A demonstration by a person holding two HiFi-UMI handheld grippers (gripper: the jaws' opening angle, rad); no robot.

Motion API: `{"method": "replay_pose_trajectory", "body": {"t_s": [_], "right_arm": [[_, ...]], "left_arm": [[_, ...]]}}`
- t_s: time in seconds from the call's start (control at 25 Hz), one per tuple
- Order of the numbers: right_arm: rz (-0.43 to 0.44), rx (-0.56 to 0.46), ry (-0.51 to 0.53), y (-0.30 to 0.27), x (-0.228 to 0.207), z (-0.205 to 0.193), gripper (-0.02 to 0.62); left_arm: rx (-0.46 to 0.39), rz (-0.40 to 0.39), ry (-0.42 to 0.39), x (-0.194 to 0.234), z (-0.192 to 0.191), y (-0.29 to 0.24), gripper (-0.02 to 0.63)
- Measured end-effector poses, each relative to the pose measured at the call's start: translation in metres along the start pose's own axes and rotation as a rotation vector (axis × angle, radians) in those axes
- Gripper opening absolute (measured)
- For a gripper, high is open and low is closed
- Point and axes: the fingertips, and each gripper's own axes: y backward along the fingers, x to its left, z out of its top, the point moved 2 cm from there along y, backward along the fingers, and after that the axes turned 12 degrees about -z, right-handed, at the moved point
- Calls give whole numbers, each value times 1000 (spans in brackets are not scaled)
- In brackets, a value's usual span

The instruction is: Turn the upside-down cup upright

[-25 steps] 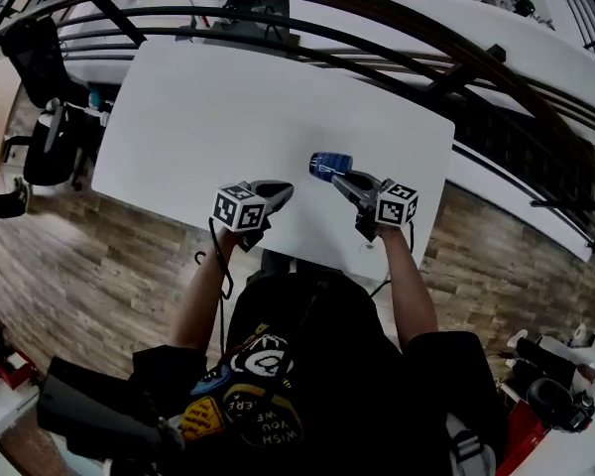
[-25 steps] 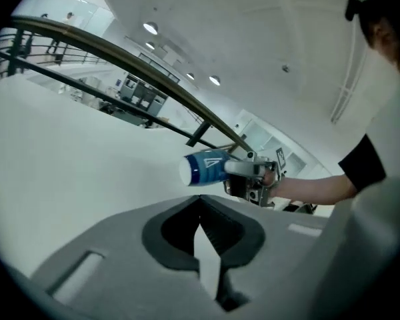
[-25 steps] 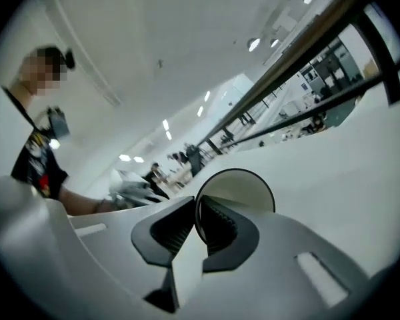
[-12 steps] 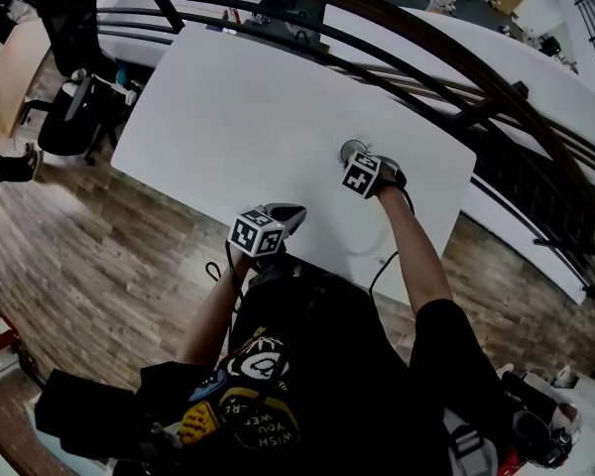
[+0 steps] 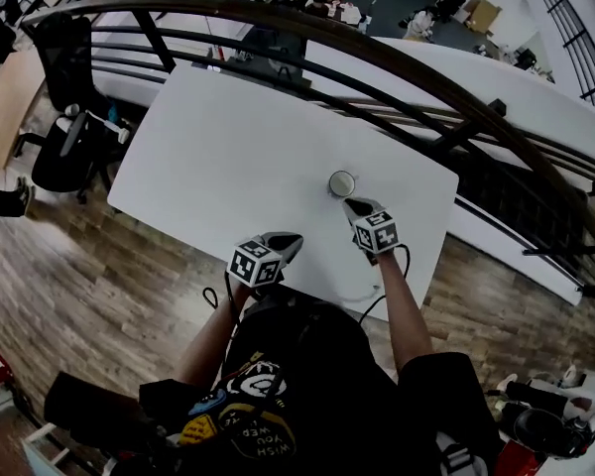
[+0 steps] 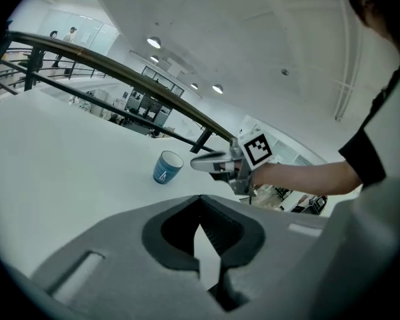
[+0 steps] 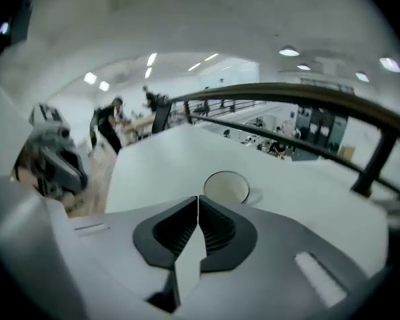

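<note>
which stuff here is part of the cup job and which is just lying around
Job:
- cup, upright on the white table
- right gripper, jaws closing, nothing between them

Lying about:
- left gripper, shut, empty
- office chair
- railing

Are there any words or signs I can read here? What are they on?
"WISH YOU WER...", partly readable, on the person's black shirt.
A white triangle sign on the blue cup; anything inside is too small to read.
Black-and-white square patterns, no words, on the left cube and right cube.
</note>
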Motion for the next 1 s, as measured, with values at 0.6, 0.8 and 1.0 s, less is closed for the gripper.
{"method": "replay_pose_trajectory", "body": {"t_s": [0.6, 0.8, 1.0], "right_arm": [[21, -366, -505, 206, 104, -100, -3], [-9, -482, -464, 291, 120, -121, -3], [-15, -462, -459, 343, 151, -184, -3]], "left_arm": [[48, 58, -288, -135, -25, -28, 5], [-52, 113, -303, -202, -62, -18, 5], [-49, 136, -277, -256, -122, -5, 5]]}}
